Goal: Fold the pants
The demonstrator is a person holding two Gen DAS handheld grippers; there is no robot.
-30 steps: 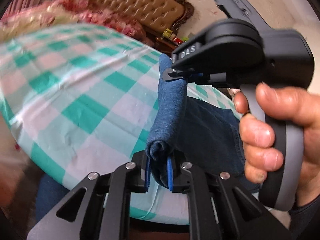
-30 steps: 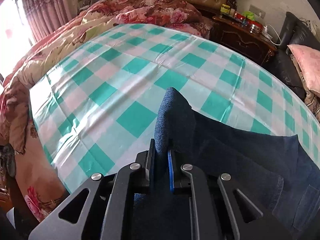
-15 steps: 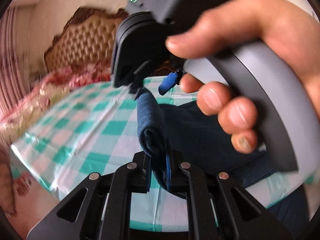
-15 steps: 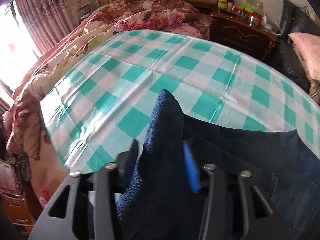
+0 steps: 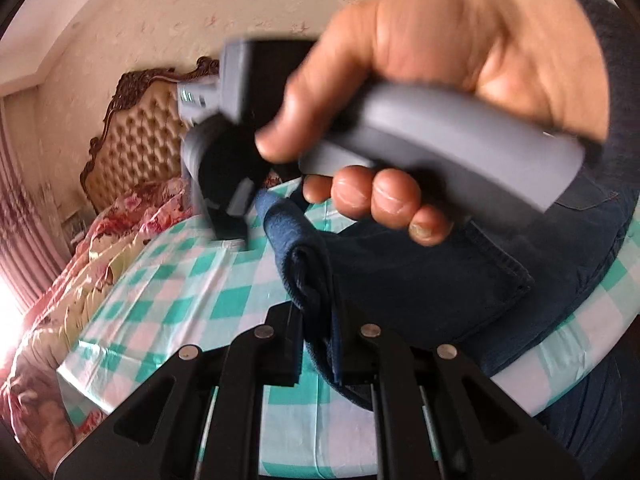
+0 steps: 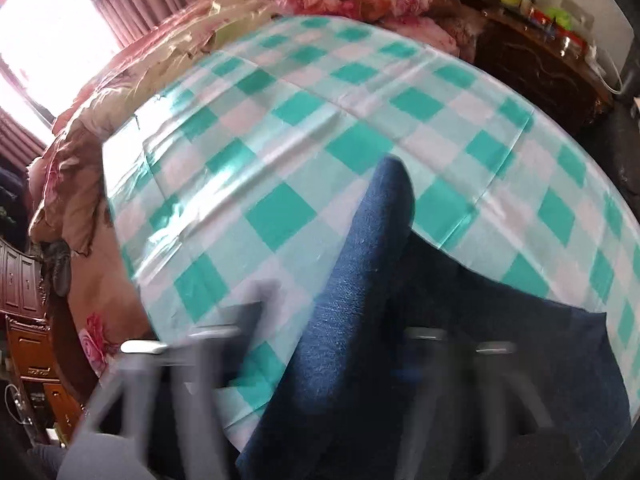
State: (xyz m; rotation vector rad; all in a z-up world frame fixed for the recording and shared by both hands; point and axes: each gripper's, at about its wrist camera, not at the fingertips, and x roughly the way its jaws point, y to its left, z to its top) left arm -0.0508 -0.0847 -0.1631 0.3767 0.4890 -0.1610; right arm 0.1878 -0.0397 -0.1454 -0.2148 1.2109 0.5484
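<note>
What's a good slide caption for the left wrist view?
Left gripper clamps folded denim pants above a checked tablecloth, right hand close ahead.

A counter is being covered by a glossy plastic cloth checked in teal, white and pale green (image 6: 304, 184), creased in long ridges and hanging over the near edge (image 5: 168, 320). Dark blue denim pants (image 5: 420, 280) are lying directly on it, spread toward one side (image 6: 540, 340), with a bunched fold being lifted off the cloth.
</note>
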